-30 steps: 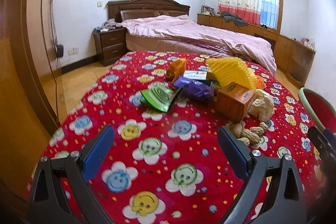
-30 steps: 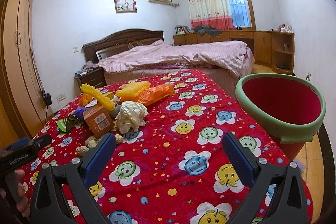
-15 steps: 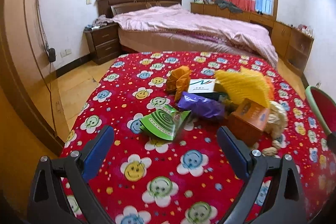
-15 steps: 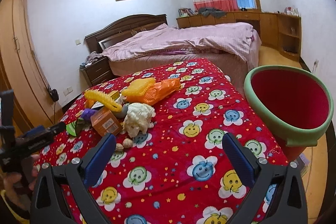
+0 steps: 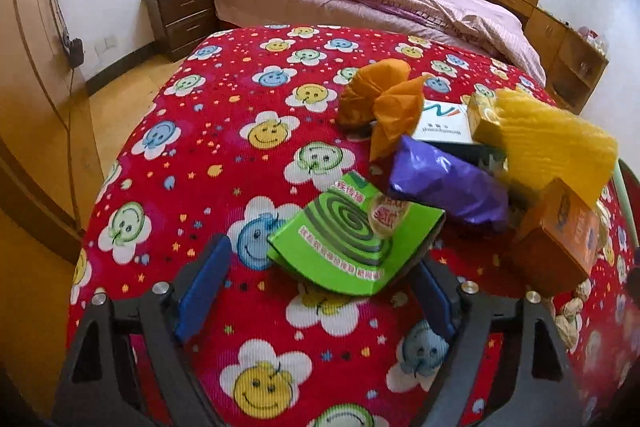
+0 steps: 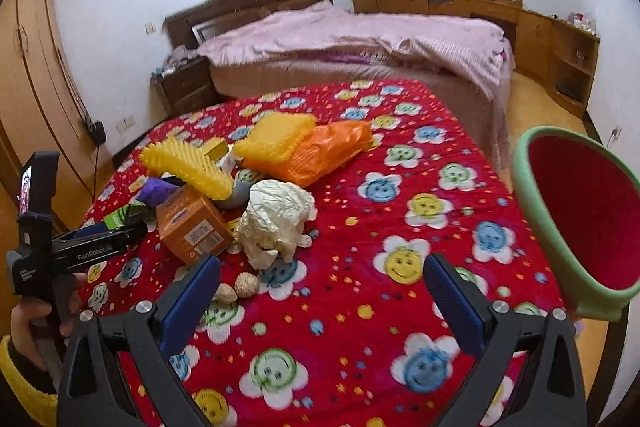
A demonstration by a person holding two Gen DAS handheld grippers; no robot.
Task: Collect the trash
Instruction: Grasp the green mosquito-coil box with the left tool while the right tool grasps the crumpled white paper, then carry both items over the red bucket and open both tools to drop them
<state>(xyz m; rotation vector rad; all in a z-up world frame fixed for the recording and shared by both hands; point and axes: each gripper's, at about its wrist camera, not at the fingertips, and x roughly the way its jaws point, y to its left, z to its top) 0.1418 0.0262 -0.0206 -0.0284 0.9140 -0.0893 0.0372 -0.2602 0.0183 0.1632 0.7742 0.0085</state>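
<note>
A heap of trash lies on the red smiley-flower cloth (image 5: pixel 256 131). A green mosquito-coil box (image 5: pixel 344 235) sits nearest, between the jaws of my left gripper (image 5: pixel 320 259). Those jaws are closing: the right finger is at the box's edge, the left one still stands apart from it. Behind the box lie a purple wrapper (image 5: pixel 444 187), orange crumpled paper (image 5: pixel 384 103), yellow foam netting (image 5: pixel 552 143) and an orange carton (image 5: pixel 556 235). My right gripper (image 6: pixel 323 263) hangs open over bare cloth, just in front of crumpled white paper (image 6: pixel 276 215). The left gripper (image 6: pixel 100 247) shows at the left edge.
A red bin with a green rim (image 6: pixel 536 227) stands off the table's right side. Peanut shells (image 6: pixel 240 287) lie by the right gripper's left finger. An orange bag (image 6: pixel 320 151) lies further back. Behind the table are a bed (image 6: pixel 360 39) and a nightstand (image 5: pixel 180 15).
My left gripper moved forward and tipped down until the green box came between its jaws, which have narrowed. The right gripper shifted left towards the heap, so the bin slid to the frame's right edge.
</note>
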